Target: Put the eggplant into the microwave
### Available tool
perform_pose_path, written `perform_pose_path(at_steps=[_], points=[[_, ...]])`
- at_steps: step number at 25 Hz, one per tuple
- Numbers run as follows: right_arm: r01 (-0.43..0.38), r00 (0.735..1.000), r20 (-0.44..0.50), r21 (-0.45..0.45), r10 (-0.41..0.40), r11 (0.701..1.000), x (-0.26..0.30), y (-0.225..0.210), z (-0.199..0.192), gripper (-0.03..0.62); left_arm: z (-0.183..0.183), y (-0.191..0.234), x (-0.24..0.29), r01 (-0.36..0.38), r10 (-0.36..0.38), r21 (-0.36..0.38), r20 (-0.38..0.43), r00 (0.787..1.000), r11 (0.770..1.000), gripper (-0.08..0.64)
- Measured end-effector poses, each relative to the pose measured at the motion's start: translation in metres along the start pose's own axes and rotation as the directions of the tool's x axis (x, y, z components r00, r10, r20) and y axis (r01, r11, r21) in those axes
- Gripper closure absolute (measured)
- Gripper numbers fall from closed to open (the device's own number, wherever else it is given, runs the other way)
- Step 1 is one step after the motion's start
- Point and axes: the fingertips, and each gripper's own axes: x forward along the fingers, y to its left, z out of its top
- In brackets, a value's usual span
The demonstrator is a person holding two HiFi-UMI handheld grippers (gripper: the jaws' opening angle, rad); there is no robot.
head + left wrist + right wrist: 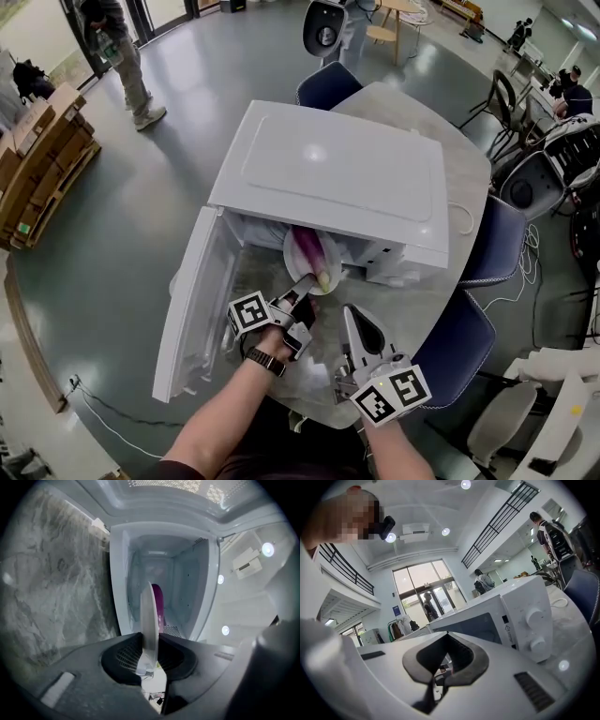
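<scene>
The microwave [328, 178] stood on the table [473, 178], its opening facing the person. Its door [192, 305] hung open to the left of the opening. The plate [302, 267] sat partly inside the opening, with the eggplant [309, 246] on it. The left gripper [305, 284] was just before the opening, at the plate's near rim. The right gripper [361, 323] was before the microwave's right end, apart from it. A chair [326, 84] stood behind the microwave.

1. White microwave [328, 173] casing ahead of the left gripper [149, 656]: smooth, semi-gloss.
2. White plate [149, 620] between its jaws: smooth, glossy.
3. Purple eggplant [158, 599]: shiny skin.
4. Grey table [51, 588]: marbled, stone-like.
5. Black pads [124, 656]: matt, ribbed.
</scene>
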Motion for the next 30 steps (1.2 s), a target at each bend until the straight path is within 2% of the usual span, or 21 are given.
perform_pose_path(at_steps=[13, 21, 27, 30], points=[[0.014, 1.000, -0.001, 0.008, -0.014, 1.000, 0.003, -0.010, -0.003, 0.591, 0.018, 0.015, 0.022, 0.002, -0.001, -0.040, 0.024, 1.000, 0.999, 0.486], [0.027, 0.999, -0.023, 0.020, -0.026, 0.999, 0.004, -0.016, -0.011, 0.591, 0.043, 0.016, 0.033, -0.010, 0.007, 0.051, 0.049, 0.999, 0.999, 0.485], [0.009, 0.999, -0.032, 0.028, -0.008, 1.000, 0.003, -0.012, -0.013, 0.591, 0.047, 0.021, 0.029, -0.094, 0.088, 0.144, 0.045, 0.995, 0.985, 0.483], [0.003, 0.999, -0.033, 0.032, -0.002, 0.999, 0.002, -0.011, -0.013, 0.591, 0.047, 0.020, 0.031, -0.114, 0.110, 0.195, 0.034, 0.993, 0.974, 0.346]])
